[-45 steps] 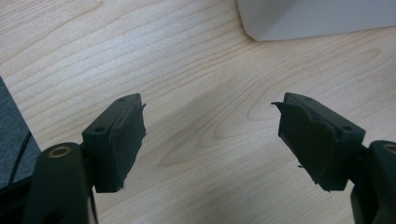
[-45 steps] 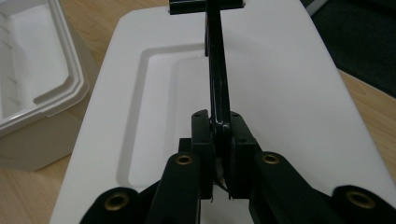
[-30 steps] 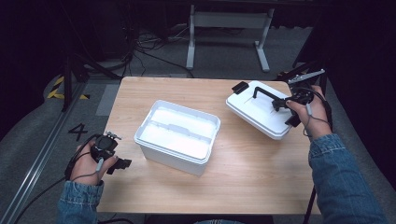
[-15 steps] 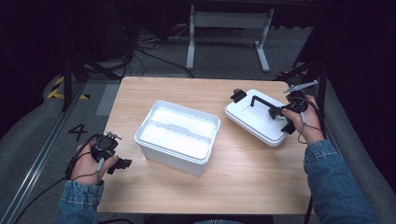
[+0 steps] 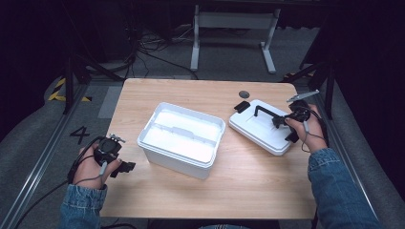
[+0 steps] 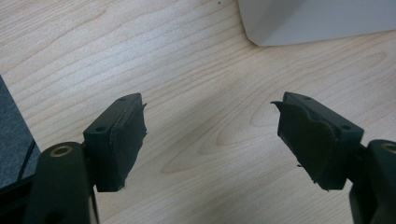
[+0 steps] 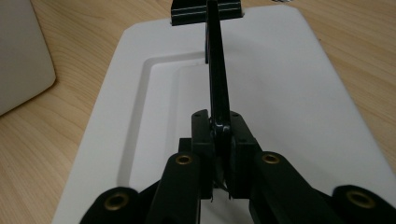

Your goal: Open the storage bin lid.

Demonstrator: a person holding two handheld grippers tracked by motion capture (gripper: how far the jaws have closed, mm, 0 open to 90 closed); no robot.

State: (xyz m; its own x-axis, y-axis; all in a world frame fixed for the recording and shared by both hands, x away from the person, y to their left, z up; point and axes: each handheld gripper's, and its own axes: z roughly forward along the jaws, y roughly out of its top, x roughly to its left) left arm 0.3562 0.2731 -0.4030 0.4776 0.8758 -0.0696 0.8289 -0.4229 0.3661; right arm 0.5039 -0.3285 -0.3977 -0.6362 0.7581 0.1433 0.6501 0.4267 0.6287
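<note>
Right gripper clamped on the black handle of the white lid; both jaws pressed tight against the handle bar, which runs straight ahead of them to its far bracket. Lid lies flat on the wooden table directly beneath this gripper. Open white box sits off to its left, apart from the lid. Left gripper rests on the table with jaws wide apart, bare wood between them; a box corner lies ahead of them.

right gripper clamped on black handle, white lid
</note>
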